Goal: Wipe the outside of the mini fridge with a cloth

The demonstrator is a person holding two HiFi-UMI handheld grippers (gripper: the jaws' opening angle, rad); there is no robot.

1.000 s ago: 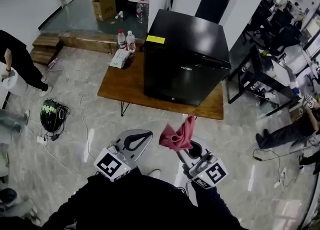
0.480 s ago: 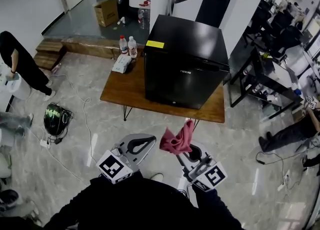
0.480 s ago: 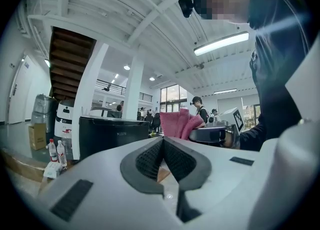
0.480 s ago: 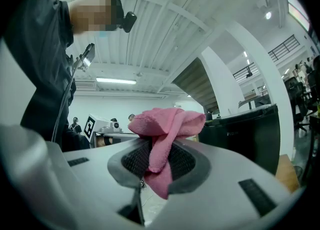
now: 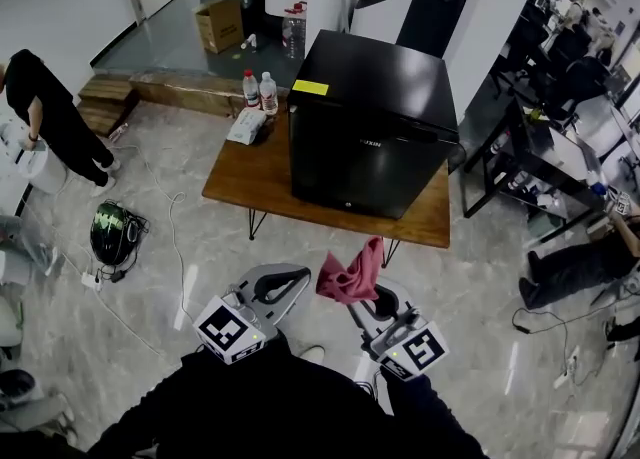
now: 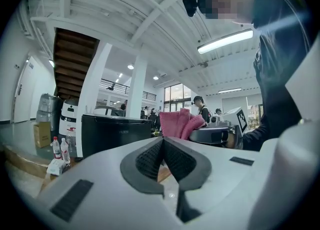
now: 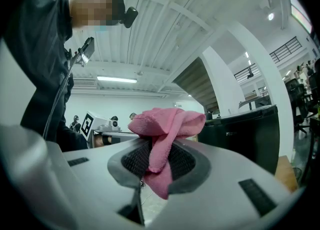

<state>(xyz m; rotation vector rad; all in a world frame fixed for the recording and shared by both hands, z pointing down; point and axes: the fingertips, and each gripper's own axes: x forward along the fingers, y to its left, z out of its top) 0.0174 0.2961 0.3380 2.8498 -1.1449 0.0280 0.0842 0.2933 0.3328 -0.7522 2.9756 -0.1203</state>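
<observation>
Pink cloth (image 5: 350, 275) is pinched in the jaws of the right gripper (image 7: 159, 160), bunched upward, prob. ready for wiping. Left gripper (image 6: 163, 156) is held alongside, jaws pressed together, nothing between. Black mini fridge (image 5: 370, 127) is set on a low wooden table (image 5: 245, 182) ahead, well apart from both.

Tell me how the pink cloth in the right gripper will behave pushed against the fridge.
Probably floppy: the pink cloth droops in folds over the right gripper, so it should bunch rather than slide flat. It looks light and fuzzy, likely dragging slightly on the smooth black mini fridge.
</observation>
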